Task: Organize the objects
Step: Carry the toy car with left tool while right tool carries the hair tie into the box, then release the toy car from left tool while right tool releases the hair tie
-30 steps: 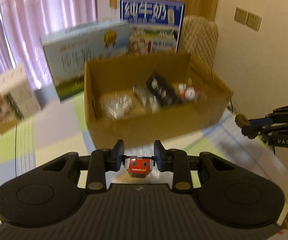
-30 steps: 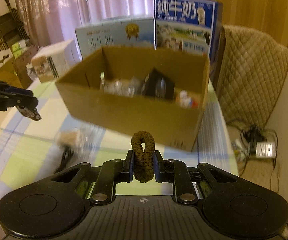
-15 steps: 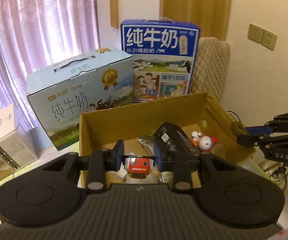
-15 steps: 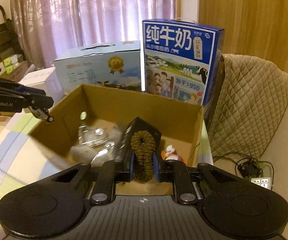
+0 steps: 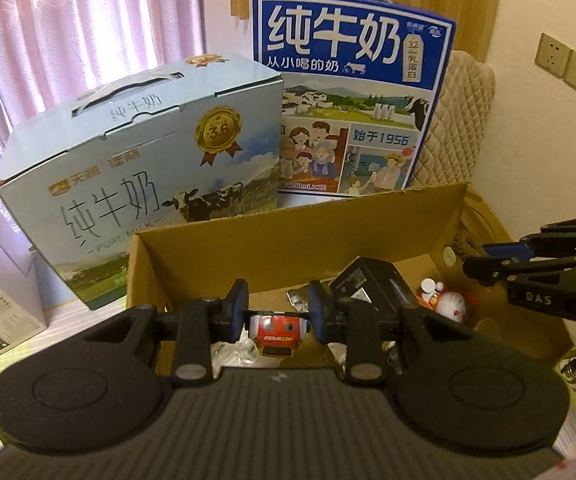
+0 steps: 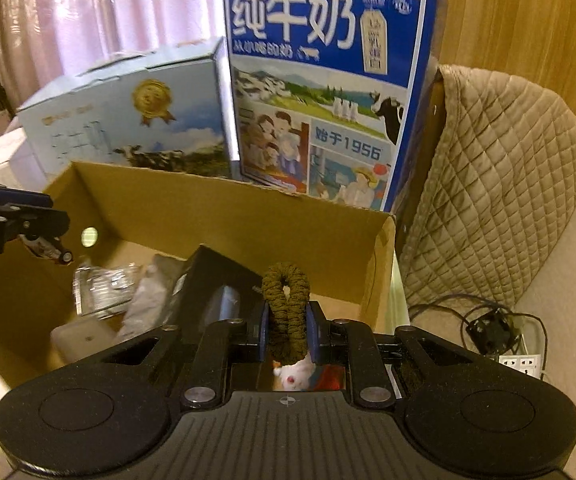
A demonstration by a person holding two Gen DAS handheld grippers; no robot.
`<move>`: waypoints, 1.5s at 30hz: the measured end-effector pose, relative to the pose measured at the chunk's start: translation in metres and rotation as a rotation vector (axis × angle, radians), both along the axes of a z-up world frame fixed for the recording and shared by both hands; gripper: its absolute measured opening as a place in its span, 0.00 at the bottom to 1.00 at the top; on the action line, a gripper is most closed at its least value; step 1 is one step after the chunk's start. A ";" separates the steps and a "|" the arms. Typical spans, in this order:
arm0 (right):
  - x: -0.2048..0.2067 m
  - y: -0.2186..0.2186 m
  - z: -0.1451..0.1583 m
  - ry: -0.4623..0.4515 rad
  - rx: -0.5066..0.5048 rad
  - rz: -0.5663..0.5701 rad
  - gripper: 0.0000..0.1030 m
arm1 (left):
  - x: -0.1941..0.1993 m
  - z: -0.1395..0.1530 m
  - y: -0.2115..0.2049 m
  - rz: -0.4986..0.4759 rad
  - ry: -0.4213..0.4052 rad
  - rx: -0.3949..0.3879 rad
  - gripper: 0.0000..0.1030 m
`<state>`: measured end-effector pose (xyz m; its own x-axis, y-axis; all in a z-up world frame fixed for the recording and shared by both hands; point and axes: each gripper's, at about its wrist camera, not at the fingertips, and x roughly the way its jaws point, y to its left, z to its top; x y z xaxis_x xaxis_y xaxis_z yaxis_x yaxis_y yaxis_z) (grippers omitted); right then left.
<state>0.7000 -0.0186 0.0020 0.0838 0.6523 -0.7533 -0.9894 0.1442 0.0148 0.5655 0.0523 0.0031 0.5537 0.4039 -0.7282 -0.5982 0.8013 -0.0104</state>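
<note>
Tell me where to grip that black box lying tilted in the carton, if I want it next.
Probably take the black box across its two long side faces, near the raised upper end, coming from above. It leans among clutter in the cardboard carton, so its lower end is buried and only the top stands free.

Left wrist cam: sits behind the left gripper (image 5: 277,312), looks fwd & down along its fingers, close over the near-left part of the cardboard box (image 5: 288,236). Right gripper (image 5: 488,264) enters at its right edge. Right wrist cam: behind right gripper (image 6: 286,322), same fwd-down aim, close over box's right part (image 6: 191,204); left gripper (image 6: 27,220) enters at left edge. Both share box interior, black adapter (image 5: 372,280) (image 6: 215,280), pale blue milk carton (image 5: 139,168) (image 6: 127,128) & dark blue milk carton (image 5: 348,92) (image 6: 320,80) at the far side.
</note>
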 end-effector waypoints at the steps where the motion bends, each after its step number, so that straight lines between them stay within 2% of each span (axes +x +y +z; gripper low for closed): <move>1: 0.002 0.004 -0.003 -0.002 -0.003 -0.003 0.15 | 0.003 -0.002 0.003 0.000 0.002 -0.003 0.27; 4: 0.007 0.016 -0.010 -0.007 0.001 -0.014 0.18 | 0.011 -0.008 0.010 0.003 0.007 -0.014 0.27; 6: 0.010 0.023 -0.013 -0.007 0.007 -0.019 0.41 | 0.017 -0.013 0.014 0.004 0.006 -0.024 0.27; 7: 0.011 0.023 -0.012 0.002 0.034 -0.013 0.44 | 0.020 -0.015 0.015 0.001 0.006 -0.030 0.27; 9: 0.013 0.024 -0.012 0.014 0.063 -0.014 0.55 | 0.025 -0.019 0.018 0.000 0.007 -0.042 0.27; 10: 0.012 0.025 -0.011 0.014 0.067 -0.014 0.56 | 0.028 -0.021 0.019 -0.003 0.008 -0.047 0.27; 15: 0.012 0.024 -0.010 0.011 0.082 -0.003 0.57 | 0.036 -0.032 0.023 -0.009 0.011 -0.077 0.27; 16: 0.012 0.023 -0.010 0.009 0.085 -0.001 0.57 | 0.037 -0.033 0.025 -0.008 0.007 -0.088 0.33; 17: 0.012 0.022 -0.011 0.007 0.088 -0.002 0.57 | 0.038 -0.034 0.026 -0.003 0.006 -0.098 0.44; 19: 0.012 0.020 -0.011 0.012 0.091 0.004 0.57 | 0.039 -0.035 0.027 0.001 0.004 -0.093 0.52; 22: 0.012 0.017 -0.010 0.018 0.095 0.009 0.57 | 0.039 -0.036 0.027 -0.005 0.002 -0.096 0.58; 31: 0.008 0.012 -0.010 0.009 0.083 0.025 0.57 | 0.027 -0.036 0.028 0.020 0.001 -0.109 0.63; 45: -0.002 -0.008 0.000 0.033 0.068 0.021 0.58 | -0.006 -0.026 0.014 0.068 -0.006 -0.108 0.63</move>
<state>0.6982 -0.0269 0.0016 0.0457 0.7037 -0.7090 -0.9911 0.1209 0.0562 0.5599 0.0663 -0.0233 0.5323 0.3597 -0.7663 -0.6504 0.7532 -0.0983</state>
